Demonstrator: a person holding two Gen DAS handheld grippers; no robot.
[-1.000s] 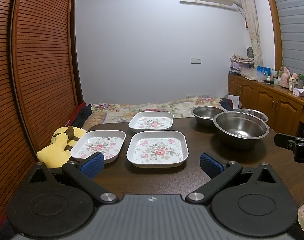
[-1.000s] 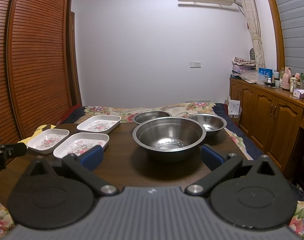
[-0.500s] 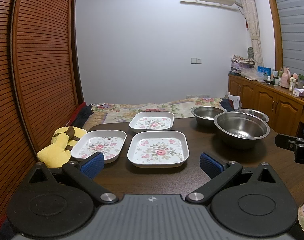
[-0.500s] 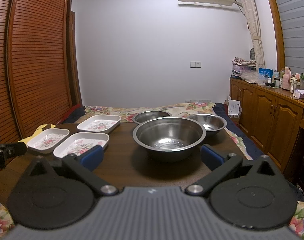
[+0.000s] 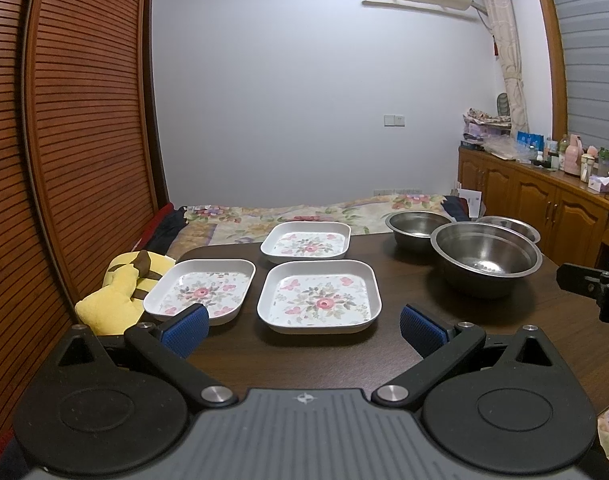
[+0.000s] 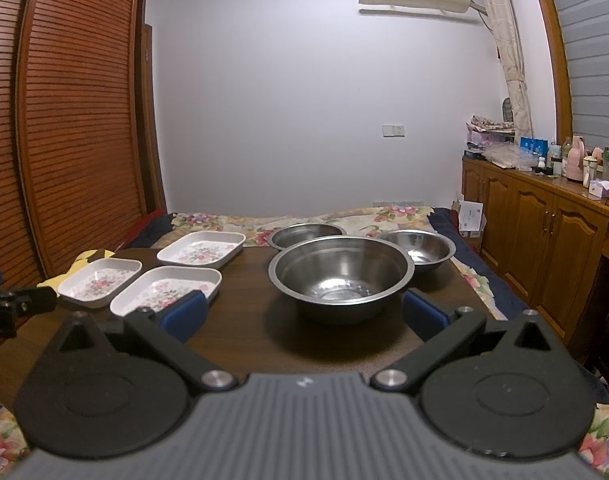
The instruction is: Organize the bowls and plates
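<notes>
On the dark desk, three floral plates lie just ahead of the left gripper, its fingers apart and empty. Three steel bowls sit ahead of the right gripper, likewise spread, holding nothing.

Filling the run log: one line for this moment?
left gripper: open | right gripper: open | plates: unstacked | bowls: unstacked

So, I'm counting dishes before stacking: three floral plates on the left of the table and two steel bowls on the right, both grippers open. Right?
Not quite: there are three steel bowls, as the right wrist view shows. The three floral plates and the open left gripper and right gripper are correct.
</notes>
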